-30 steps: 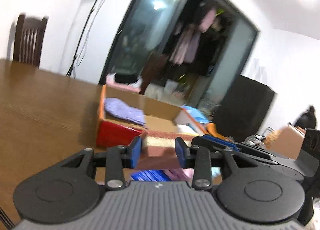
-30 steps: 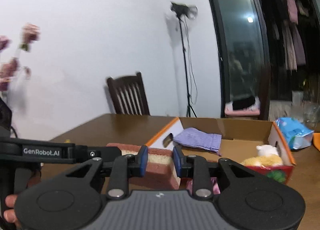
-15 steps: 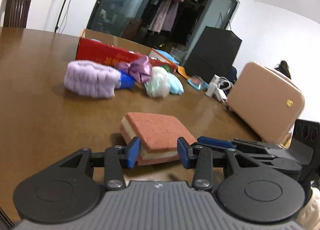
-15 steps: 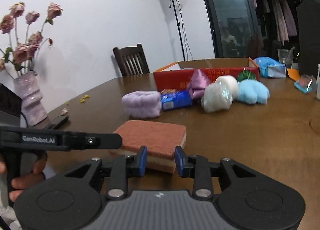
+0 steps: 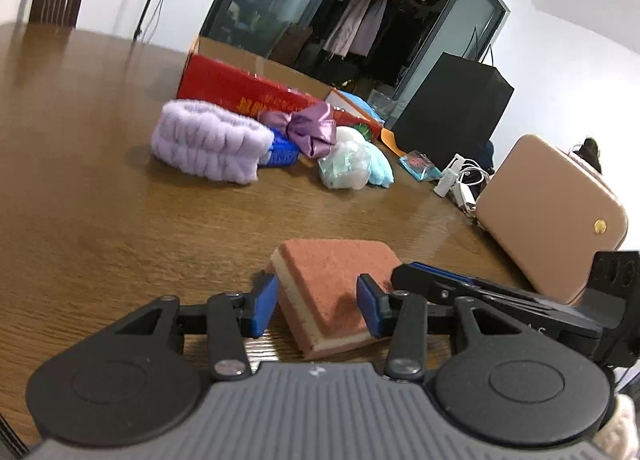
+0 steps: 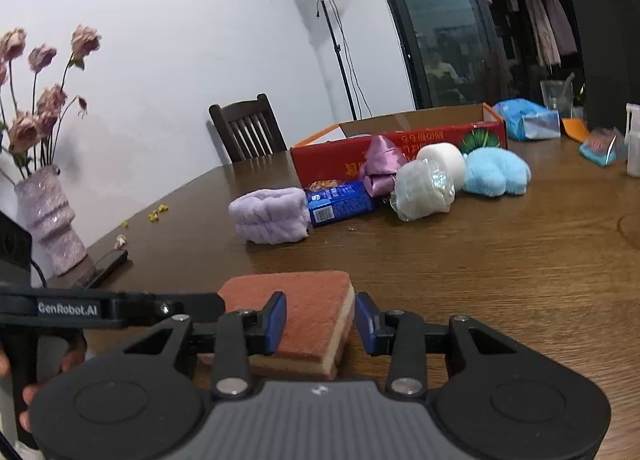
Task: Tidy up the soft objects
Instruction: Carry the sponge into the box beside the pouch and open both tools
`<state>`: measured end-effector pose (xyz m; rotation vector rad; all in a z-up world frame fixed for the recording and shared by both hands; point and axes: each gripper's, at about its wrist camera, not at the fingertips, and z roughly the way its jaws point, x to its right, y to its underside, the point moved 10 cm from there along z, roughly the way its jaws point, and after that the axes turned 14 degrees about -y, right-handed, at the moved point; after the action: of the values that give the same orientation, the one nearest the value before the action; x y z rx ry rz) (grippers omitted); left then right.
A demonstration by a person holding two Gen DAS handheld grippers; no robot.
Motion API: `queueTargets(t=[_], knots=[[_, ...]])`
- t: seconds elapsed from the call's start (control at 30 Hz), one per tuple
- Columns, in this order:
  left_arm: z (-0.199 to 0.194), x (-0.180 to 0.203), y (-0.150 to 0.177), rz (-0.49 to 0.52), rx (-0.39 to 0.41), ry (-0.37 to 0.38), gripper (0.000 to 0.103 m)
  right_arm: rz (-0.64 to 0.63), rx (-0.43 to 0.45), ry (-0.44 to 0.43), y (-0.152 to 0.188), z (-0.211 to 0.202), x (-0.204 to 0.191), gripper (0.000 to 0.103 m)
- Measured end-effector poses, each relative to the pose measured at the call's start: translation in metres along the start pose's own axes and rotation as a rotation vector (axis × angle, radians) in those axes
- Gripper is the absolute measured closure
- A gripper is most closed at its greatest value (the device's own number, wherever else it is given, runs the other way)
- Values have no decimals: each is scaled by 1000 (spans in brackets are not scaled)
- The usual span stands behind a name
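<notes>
Your sponge [image 5: 334, 284] (rust-red top, cream layer under) lies flat on the wooden table [image 5: 100, 220], close in front of you, w/ both grippers at it from near-opposite sides. Left gripper [image 5: 318, 306]: fingers spread, blue pads either side of a sponge corner, not squeezing it. Right gripper [image 6: 320, 318]: likewise spread; left pad sits over the sponge top, right pad just off its edge, gap visible. Neither one grips.

Around you: a cluster of soft stuff further back on the table, well apart from the sponge. Lilac headband [image 6: 272, 214] nearest, touching a blue snack pack [image 6: 340, 204]; then a purple satin bow [image 6: 382, 166], a clear-wrapped pale bundle [image 6: 422, 190], a white roll [image 6: 444, 158] and a light-blue plush [image 6: 496, 176]. Right behind them stands the red cardboard box [image 6: 348, 154], open top, front wall facing you. So the pile sits between sponge and box.

Room: bare tabletop between sponge and the pile. On your left side, near the table edge, a vase w/ dried roses [image 6: 52, 220] and a dark phone-like slab [image 6: 110, 262]. On your right, a tan case [image 5: 556, 212], white charger & cables [image 5: 456, 180] beside it.
</notes>
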<state>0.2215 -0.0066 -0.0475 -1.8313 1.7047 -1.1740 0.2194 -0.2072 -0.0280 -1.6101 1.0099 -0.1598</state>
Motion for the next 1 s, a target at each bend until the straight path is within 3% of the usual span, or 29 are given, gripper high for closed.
queueTargets(t=[0.17,0.3,0.4,0.63,0.73,0.83,1.0], knots=[[8,4,-5,-1,-9,22,62,57,14,-57,0,8,8,73],[8,11,-29,15,24,29,62,43,15,-53,-12,13,10,73],[6,18,-69,22,90,49,62,38,41,-52,-35,16,14,73],[27,27,-197,58,230,65,62,-63,132,-39,-146,48,27,73],[60,20,-246,30,223,66,62,-60,161,-24,-196,78,47,73],[107,3,-283,8,168,31,62,-21,150,-27,-229,117,72,73],[178,-24,-296,28,62,-88,62,61,52,-3,-248,193,121,73]])
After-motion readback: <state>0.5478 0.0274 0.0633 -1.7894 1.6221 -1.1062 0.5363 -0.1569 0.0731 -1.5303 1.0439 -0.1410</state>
